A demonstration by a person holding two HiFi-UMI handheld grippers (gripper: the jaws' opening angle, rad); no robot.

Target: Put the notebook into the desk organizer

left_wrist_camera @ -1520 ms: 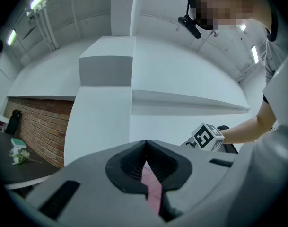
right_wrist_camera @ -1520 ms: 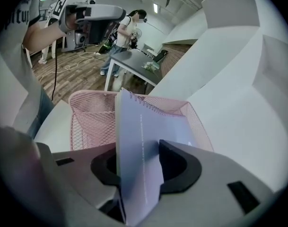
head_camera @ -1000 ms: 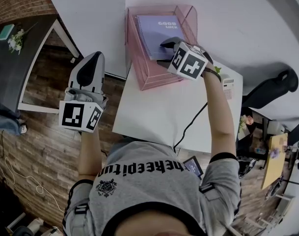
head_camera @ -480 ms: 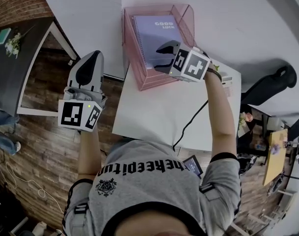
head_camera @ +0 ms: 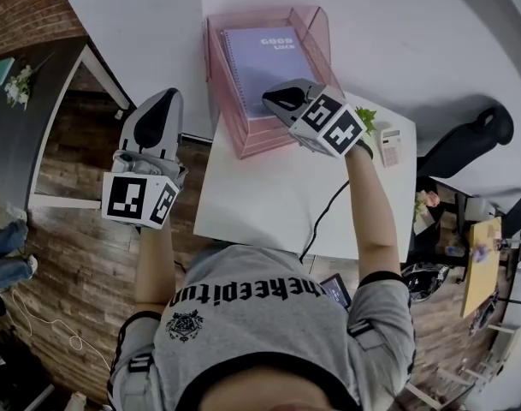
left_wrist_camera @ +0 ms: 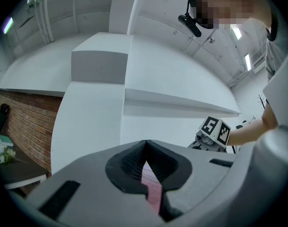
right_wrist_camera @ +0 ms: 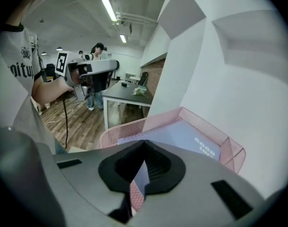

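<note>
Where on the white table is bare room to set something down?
Free: the near half of the table, between the desk organizer and the near edge, left of the cable. Crowded: far left corner, organizer holding the notebook; right edge, plant and calculator.

My left gripper (head_camera: 163, 101) is a pale grey shell with black pads (left_wrist_camera: 127, 162), and its marker cube (head_camera: 140, 199) is white with black square patterns. My right gripper (head_camera: 275, 99) wears the same colours. At twelve o'clock the pink wire-mesh desk organizer (head_camera: 217, 80) shows a fine lattice pattern, and the lavender spiral-bound notebook (head_camera: 264, 58) bears white lettering on its cover. The rectangular table top (head_camera: 269, 199) is plain white. At nine o'clock the plank floor (head_camera: 80, 255) is brown wood grain, and at eleven o'clock the brick wall (head_camera: 29, 7) is reddish-brown. My T-shirt (head_camera: 251, 332) is grey with black print.
</note>
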